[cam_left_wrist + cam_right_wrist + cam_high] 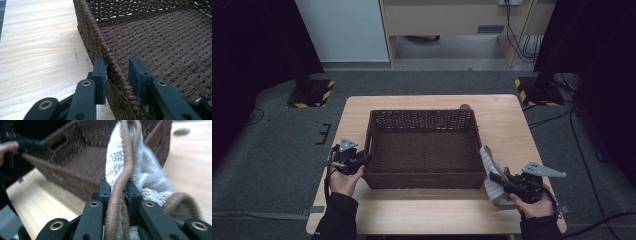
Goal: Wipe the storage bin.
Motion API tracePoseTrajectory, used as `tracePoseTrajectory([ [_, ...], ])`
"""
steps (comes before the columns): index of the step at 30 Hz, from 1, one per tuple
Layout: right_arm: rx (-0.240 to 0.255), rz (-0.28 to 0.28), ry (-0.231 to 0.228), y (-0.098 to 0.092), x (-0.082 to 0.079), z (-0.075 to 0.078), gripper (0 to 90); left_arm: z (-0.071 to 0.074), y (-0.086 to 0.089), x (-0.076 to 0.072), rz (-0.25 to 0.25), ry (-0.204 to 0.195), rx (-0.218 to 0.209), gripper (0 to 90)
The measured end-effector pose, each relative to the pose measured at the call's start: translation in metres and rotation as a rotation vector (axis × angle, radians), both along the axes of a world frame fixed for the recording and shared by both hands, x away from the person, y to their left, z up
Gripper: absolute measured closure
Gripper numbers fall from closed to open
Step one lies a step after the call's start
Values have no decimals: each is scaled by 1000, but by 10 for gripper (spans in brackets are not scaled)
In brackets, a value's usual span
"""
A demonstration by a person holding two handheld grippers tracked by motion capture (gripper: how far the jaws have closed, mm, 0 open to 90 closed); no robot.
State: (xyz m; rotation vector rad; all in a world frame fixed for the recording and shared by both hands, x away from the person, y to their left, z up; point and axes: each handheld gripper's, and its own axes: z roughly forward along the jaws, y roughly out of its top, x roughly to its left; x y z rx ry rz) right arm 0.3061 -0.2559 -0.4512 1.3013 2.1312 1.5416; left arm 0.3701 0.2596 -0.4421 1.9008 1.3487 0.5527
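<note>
Right gripper [117,188] clamped on the brown piped edge of a fluffy grey towel [150,180], held up just off the near right corner of the wicker basket [424,150], above the table's [422,210] near right part. Left gripper [117,72] set astride the basket's left rim near its near left corner, outer pad against the weave, inner pad a little off it, so not clearly pinching. Basket bare inside, sitting mid-table. By the look of it: towel picked up and brought to the basket, basket steadied; carrying the towel over the rim, lowering and letting go not yet done.
</note>
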Motion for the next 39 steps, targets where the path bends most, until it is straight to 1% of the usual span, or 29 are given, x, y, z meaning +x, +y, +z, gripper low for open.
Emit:
tracePoseTrajectory([
  [3, -6, -14, 31, 0, -1, -14, 794, 0, 0, 0, -2, -1, 0, 667],
  [4, -21, -21, 49, -1, 0, -17, 794, 0, 0, 0, -2, 2, -3, 666],
  [5, -46, -26, 62, -2, 2, -22, 793, 0, 0, 0, -2, 1, -4, 666],
  [7, -100, -29, 101, 0, 5, -33, 793, 0, 0, 0, -3, 0, -2, 665],
  [8, -115, -25, 123, 3, 7, -39, 792, 0, 0, 0, -3, -3, 2, 665],
  [9, -134, -19, 126, 6, 9, -44, 790, 0, 0, 0, -4, -3, 3, 664],
  [11, -156, -22, 137, 9, 13, -46, 789, 0, 0, 0, -3, -4, 5, 663],
  [14, -164, -30, 149, 7, 20, -51, 785, 0, -1, 0, -5, -6, 8, 661],
  [16, -163, -33, 158, 7, 22, -51, 785, 0, 0, 0, -6, -9, 8, 661],
  [19, -179, -60, 116, 1, 25, -42, 786, 0, 0, 0, -10, -9, 5, 661],
  [20, -178, -85, 99, -3, 25, -38, 786, -1, 1, 1, -13, -9, 1, 660],
  [21, -187, -116, 73, -11, 25, -32, 786, -1, 1, 1, -14, -8, -2, 661],
  [22, -191, -138, 58, -15, 25, -29, 786, -1, 2, 1, -17, -7, -4, 661],
  [23, -213, -166, 42, -20, 25, -25, 786, -1, 3, 2, -21, -8, -4, 661],
  [25, -263, -212, 20, -31, 24, -19, 787, -1, 6, 4, -29, -7, -9, 661],
  [26, -272, -232, 11, -36, 23, -17, 787, -1, 7, 5, -34, -8, -11, 661],
  [29, -287, -266, -6, -47, 19, -11, 786, -1, 9, 6, -40, -6, -14, 660],
  [32, -313, -284, -12, -49, 19, -9, 786, -1, 12, 7, -40, -4, -23, 657],
  [34, -351, -283, -11, -48, 20, -12, 783, -2, 14, 7, -37, -4, -28, 651],
  [36, -394, -272, 5, -46, 23, -20, 777, -2, 15, 7, -35, -4, -25, 646],
  [37, -404, -268, 17, -46, 26, -26, 773, -2, 14, 7, -34, -4, -25, 641],
  [39, -402, -262, 51, -45, 31, -36, 759, -1, 14, 7, -30, -8, -18, 631],
])
